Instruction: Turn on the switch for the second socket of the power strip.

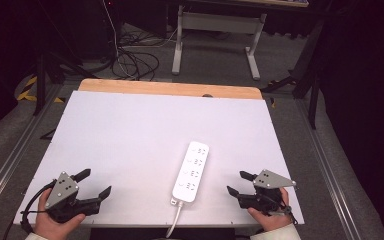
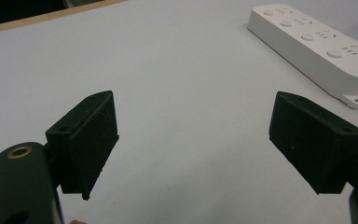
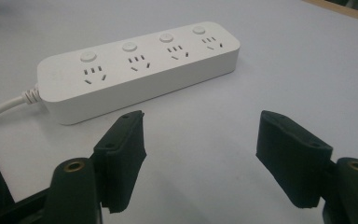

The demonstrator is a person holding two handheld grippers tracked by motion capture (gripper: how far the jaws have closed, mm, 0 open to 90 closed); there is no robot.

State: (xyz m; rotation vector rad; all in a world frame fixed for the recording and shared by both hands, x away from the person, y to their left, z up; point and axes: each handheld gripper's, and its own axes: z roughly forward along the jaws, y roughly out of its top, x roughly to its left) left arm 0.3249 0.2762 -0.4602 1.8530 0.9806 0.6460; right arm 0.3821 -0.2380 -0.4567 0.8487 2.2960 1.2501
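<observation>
A white power strip with several sockets and round buttons lies on the white table, its cable running off the near edge. In the left gripper view the power strip sits at the upper right. The power strip also lies close ahead in the right gripper view. My left gripper is held at the near left corner, open and empty, as also seen in its own view. My right gripper hovers just right of the strip, open with nothing between its jaws.
A bare wooden strip borders the table's far edge. Beyond it, on the floor, lie tangled cables and the white legs of another desk. Metal rails run along both sides of the table.
</observation>
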